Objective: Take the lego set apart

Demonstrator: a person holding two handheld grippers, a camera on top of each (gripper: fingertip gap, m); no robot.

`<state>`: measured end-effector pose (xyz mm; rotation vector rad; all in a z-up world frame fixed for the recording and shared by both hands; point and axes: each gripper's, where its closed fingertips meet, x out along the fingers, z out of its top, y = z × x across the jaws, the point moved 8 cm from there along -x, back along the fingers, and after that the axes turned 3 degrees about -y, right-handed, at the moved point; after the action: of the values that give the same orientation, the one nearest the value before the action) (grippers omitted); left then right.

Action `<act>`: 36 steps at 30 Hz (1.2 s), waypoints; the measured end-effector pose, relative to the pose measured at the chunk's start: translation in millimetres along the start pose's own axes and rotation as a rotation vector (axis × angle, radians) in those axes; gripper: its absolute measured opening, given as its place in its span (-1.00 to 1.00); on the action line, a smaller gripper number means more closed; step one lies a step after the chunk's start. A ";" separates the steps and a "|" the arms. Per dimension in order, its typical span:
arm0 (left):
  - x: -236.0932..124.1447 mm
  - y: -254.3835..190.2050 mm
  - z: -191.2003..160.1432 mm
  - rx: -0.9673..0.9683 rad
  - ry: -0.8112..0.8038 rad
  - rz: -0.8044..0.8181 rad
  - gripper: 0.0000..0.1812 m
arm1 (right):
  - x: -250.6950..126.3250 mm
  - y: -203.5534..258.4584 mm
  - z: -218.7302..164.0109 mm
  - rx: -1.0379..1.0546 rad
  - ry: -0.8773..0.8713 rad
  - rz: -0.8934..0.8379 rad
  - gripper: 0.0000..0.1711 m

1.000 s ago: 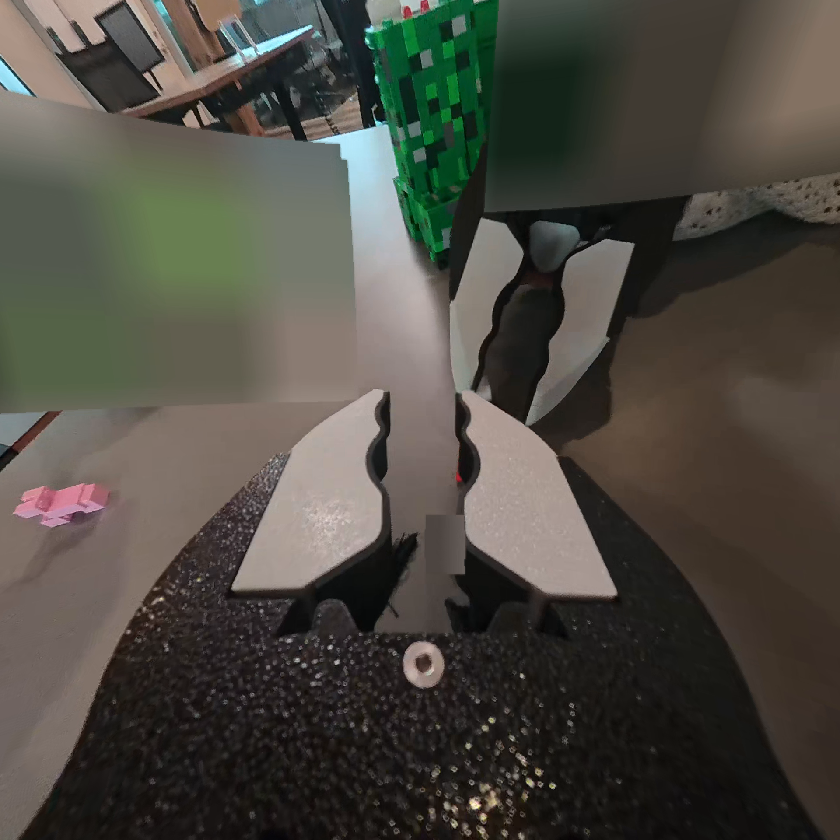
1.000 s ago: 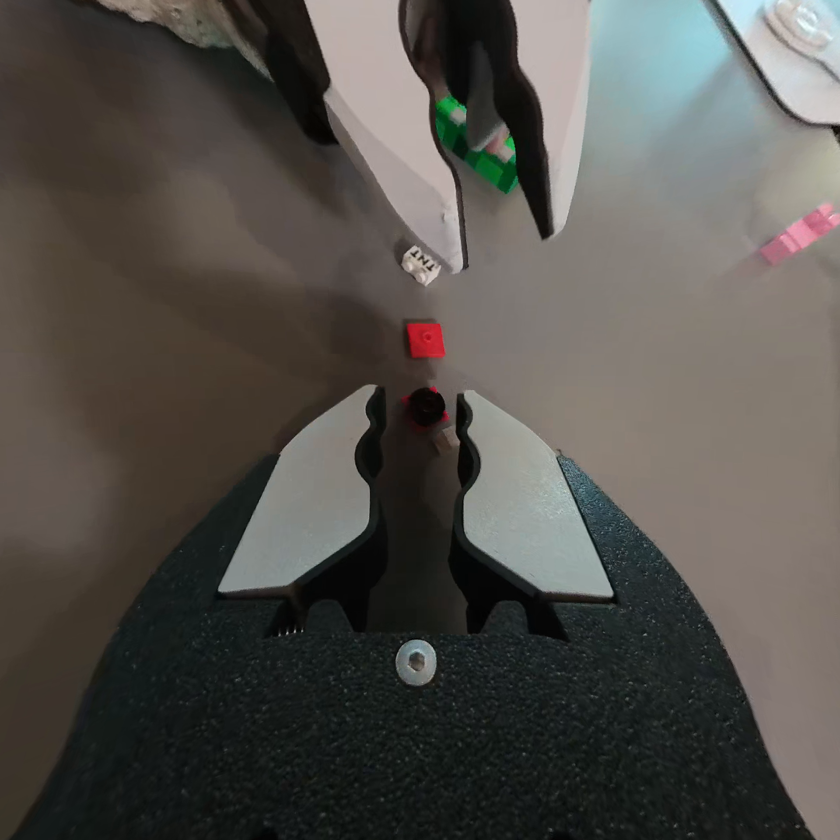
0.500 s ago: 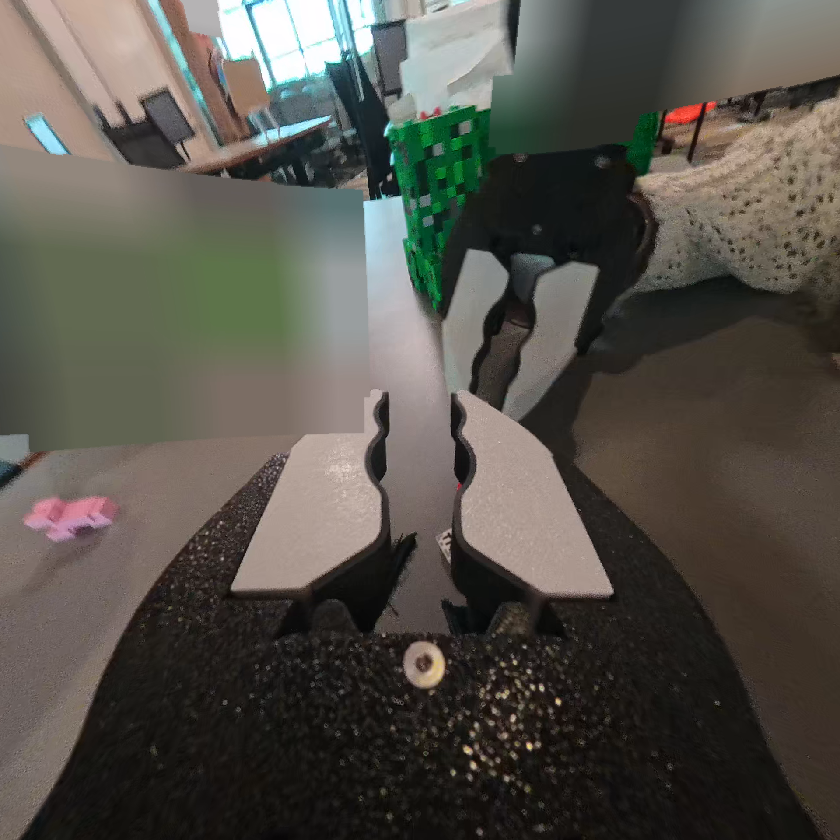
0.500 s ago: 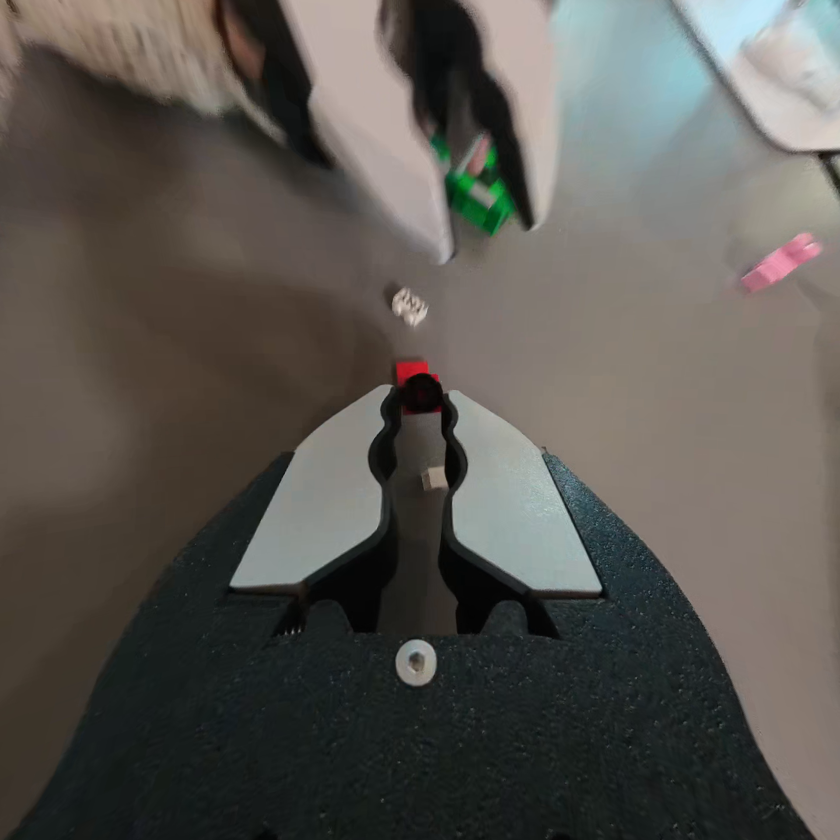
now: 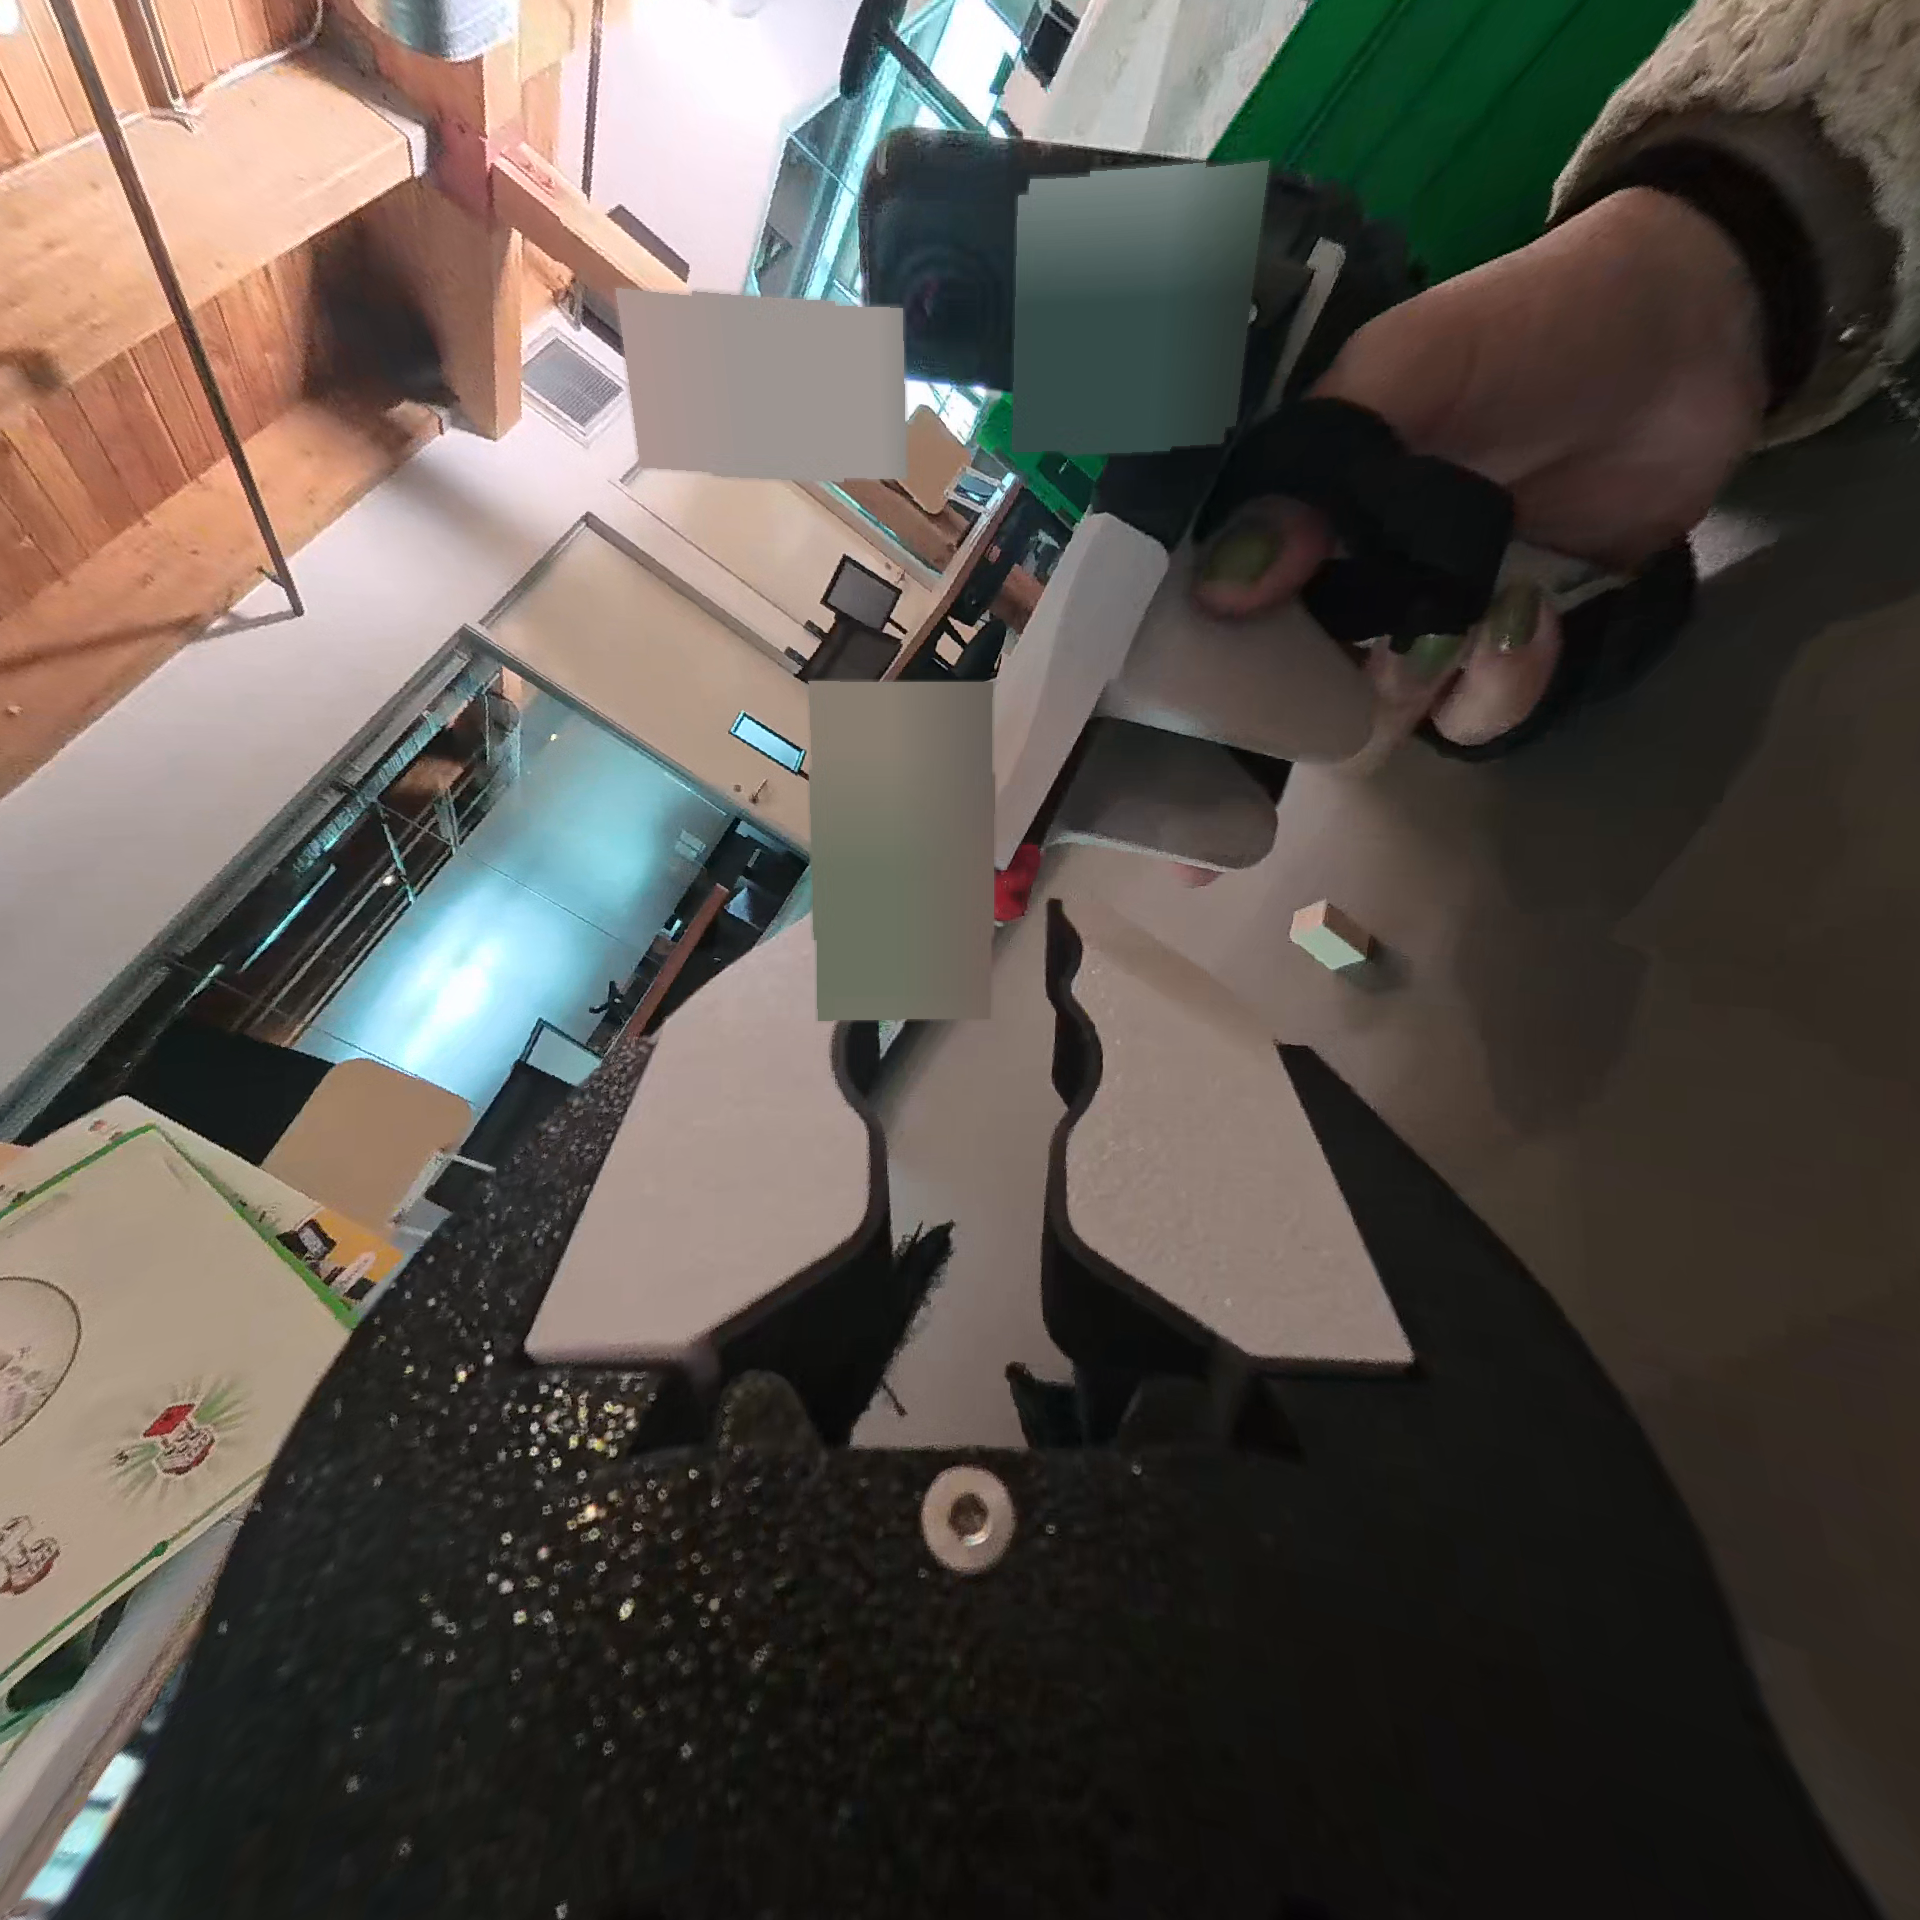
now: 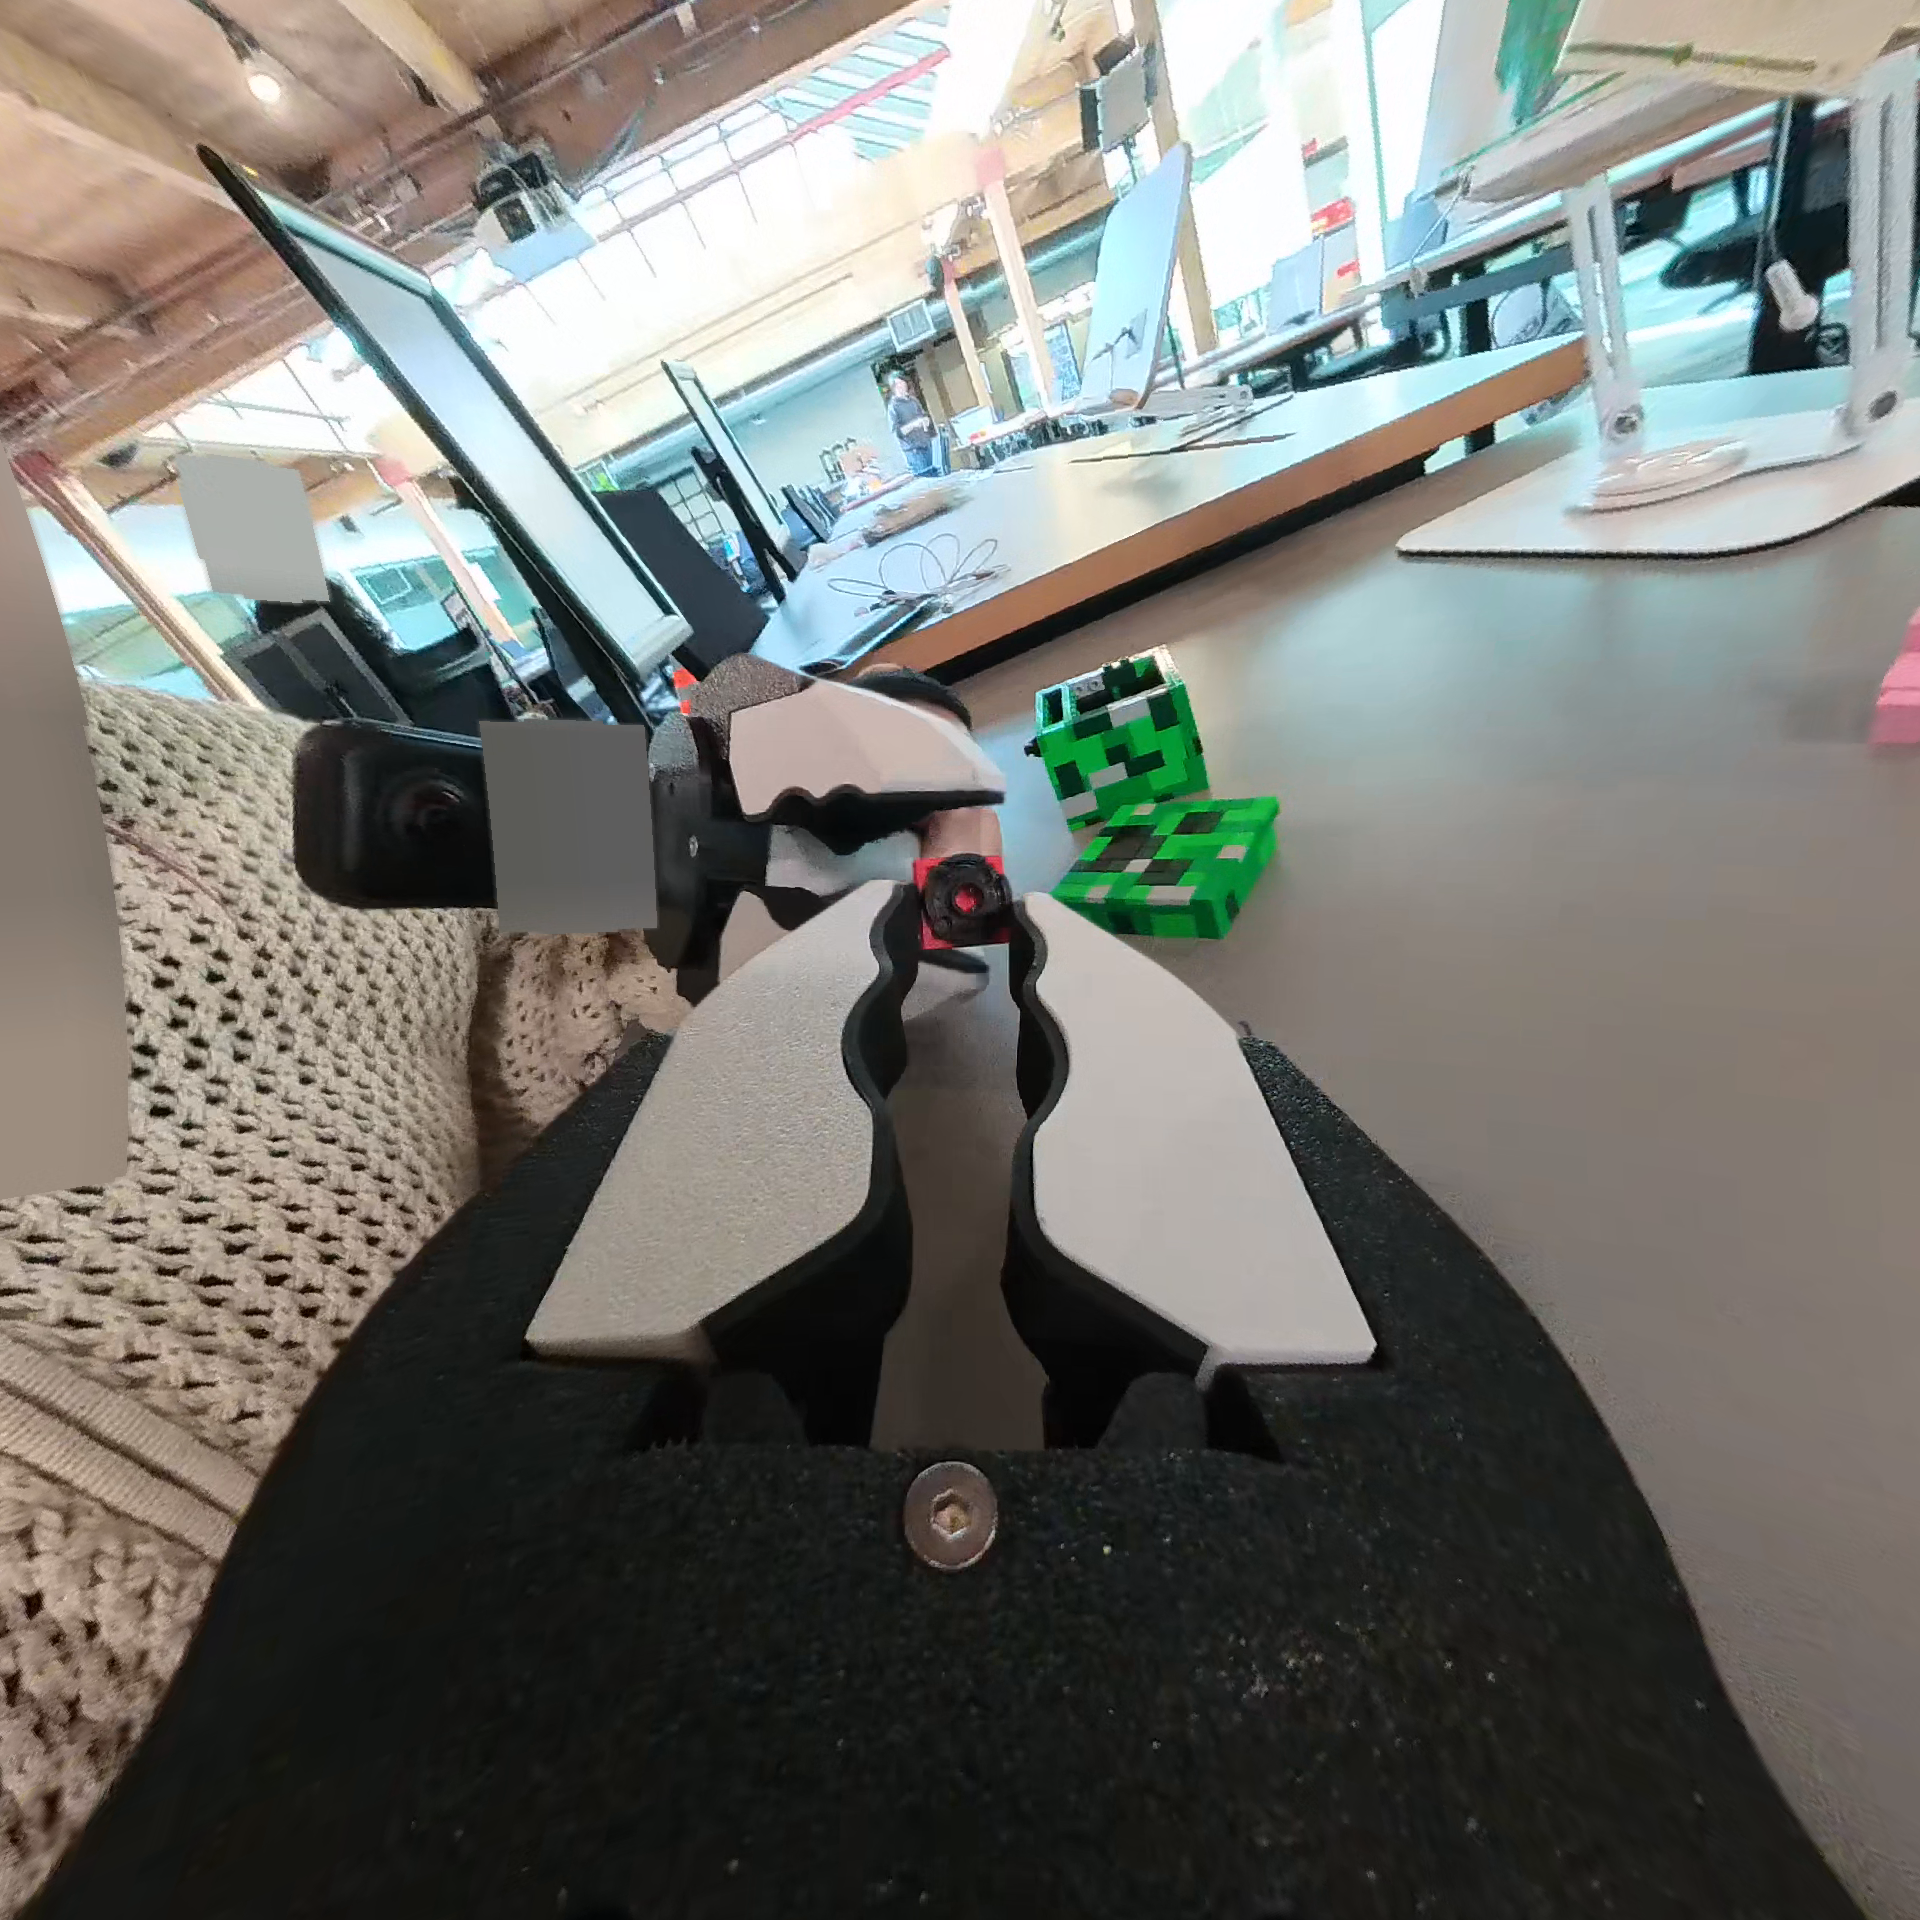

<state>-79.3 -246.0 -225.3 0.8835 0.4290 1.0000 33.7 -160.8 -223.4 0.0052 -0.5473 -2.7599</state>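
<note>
My right gripper [image 6: 961, 920] is shut on a small red brick with a black round piece on its face [image 6: 964, 904], held above the grey table [image 6: 1558, 935]. My left gripper [image 6: 951, 831] is rolled on its side, open, with its tips right by that brick. In the left wrist view my left gripper [image 5: 935, 935] is open, and the red brick [image 5: 1016, 883] shows just past its tips. The right gripper's fingers [image 5: 1174, 821] reach in from the upper right, held by a hand. Two green-and-black block pieces [image 6: 1122, 743] [image 6: 1169, 868] lie on the table beyond.
A small tan brick [image 5: 1335, 935] lies on the table to the right. A pink piece [image 6: 1896, 696] is at the right edge. A white monitor stand on a mat [image 6: 1662, 468] stands at the back right. A knitted sleeve [image 6: 260, 1039] is at the left. A printed booklet [image 5: 104, 1351] lies at the lower left.
My right gripper closed on the red-and-black piece and lifted it off the table, tilting up. My left gripper rolled sideways and came to the piece, still open.
</note>
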 end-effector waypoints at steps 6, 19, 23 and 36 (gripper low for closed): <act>-0.3 0.2 -3.1 0.029 -0.008 0.011 -0.76 | 2.7 0.5 -2.1 0.002 -0.041 -0.031 -0.82; -2.6 11.7 -4.8 -0.366 -0.125 -0.172 -0.83 | -1.3 8.1 -0.1 -0.131 -0.101 0.039 -0.78; -1.6 10.0 -8.3 -0.515 -0.189 -0.341 -0.83 | -8.2 6.2 0.4 -0.179 -0.046 0.063 -0.76; 2.7 -4.6 -5.2 -0.291 -0.144 -0.301 -0.83 | -5.9 5.6 -5.7 0.032 0.088 0.162 -0.83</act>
<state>-78.9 -242.5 -231.9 0.6025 0.2752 0.6950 41.5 -165.9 -226.9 0.0858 -0.5429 -2.5795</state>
